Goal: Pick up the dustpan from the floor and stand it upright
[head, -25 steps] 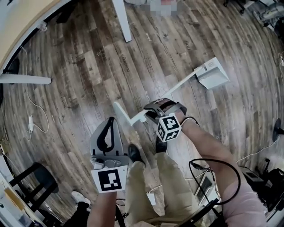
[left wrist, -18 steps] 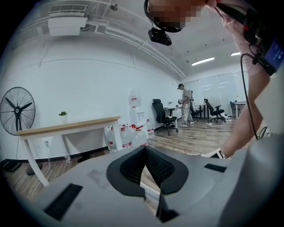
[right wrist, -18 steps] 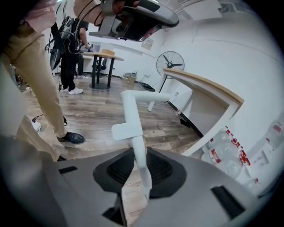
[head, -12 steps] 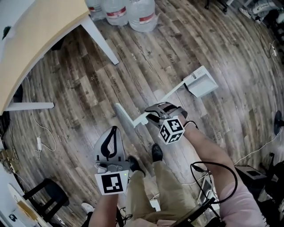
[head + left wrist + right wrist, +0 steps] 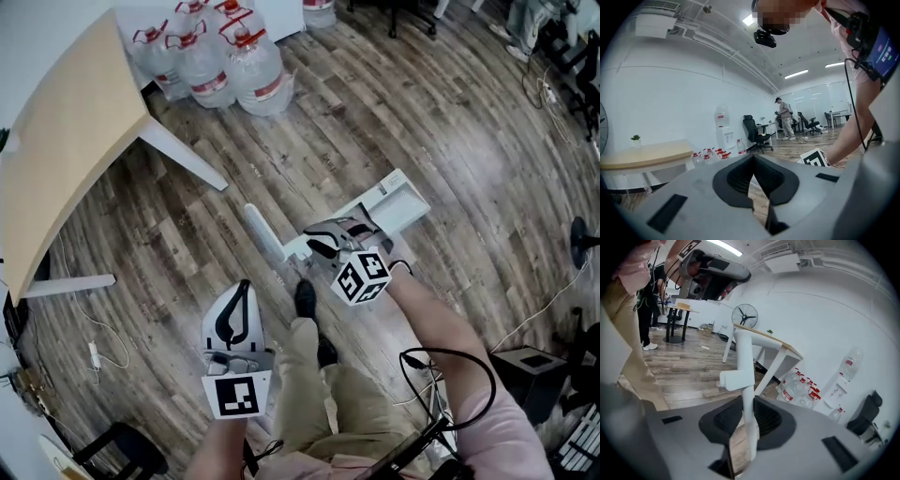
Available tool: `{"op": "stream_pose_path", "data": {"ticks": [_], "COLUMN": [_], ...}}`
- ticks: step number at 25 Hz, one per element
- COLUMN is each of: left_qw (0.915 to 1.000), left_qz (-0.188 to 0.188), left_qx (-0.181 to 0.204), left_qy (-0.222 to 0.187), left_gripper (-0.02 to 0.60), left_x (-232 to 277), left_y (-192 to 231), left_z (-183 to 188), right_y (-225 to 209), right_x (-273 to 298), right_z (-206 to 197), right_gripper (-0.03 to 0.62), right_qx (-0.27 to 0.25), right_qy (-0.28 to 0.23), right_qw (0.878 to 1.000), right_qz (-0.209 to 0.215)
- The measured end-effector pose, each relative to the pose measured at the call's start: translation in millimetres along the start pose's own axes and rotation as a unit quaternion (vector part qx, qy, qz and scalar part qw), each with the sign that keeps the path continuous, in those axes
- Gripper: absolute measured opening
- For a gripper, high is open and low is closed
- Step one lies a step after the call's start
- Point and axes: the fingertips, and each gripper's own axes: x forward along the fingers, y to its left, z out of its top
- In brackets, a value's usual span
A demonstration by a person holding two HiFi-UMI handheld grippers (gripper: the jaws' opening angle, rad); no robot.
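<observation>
A wood-plank floor (image 5: 394, 122) fills the head view. At 10 o'clock stands a table (image 5: 66, 141) with a tan top and white legs. At 12 o'clock a cluster of clear water jugs (image 5: 230, 56) with red caps sits on the floor.

Near the middle is the dustpan (image 5: 394, 208), all white. Its flat, boxy pan points toward 2 o'clock. A long thin handle runs from the pan toward 10 o'clock and ends in a thicker grip (image 5: 262, 230). In the right gripper view the handle (image 5: 746, 376) rises straight out of the jaws, with a small block-shaped clip on its left side.

The right gripper (image 5: 323, 239), just toward 5 o'clock of the handle, has its dark pads pinched on the thin shaft partway along. Whether the pan touches the floor cannot be told.

The left gripper (image 5: 234, 314), at 7 o'clock and well apart from the dustpan, has its pads pressed together with nothing between them (image 5: 752, 180).
</observation>
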Motion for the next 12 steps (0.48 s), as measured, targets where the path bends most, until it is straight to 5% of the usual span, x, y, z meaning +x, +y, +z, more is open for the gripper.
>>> {"op": "stream_pose_path", "data": {"ticks": [12], "left_qw": [0.9965], "left_qz": [-0.081], "left_qx": [0.007], "left_qy": [-0.022], "left_gripper": [0.009], "left_x": [118], "left_y": [-16], "left_z": [61], "right_y": [-106], "right_x": [-49], "right_z": [-33], "right_gripper": [0.077], "right_qx": [0.087], "right_qy": [-0.007], "right_qw": [0.994], "right_qz": [-0.071]}}
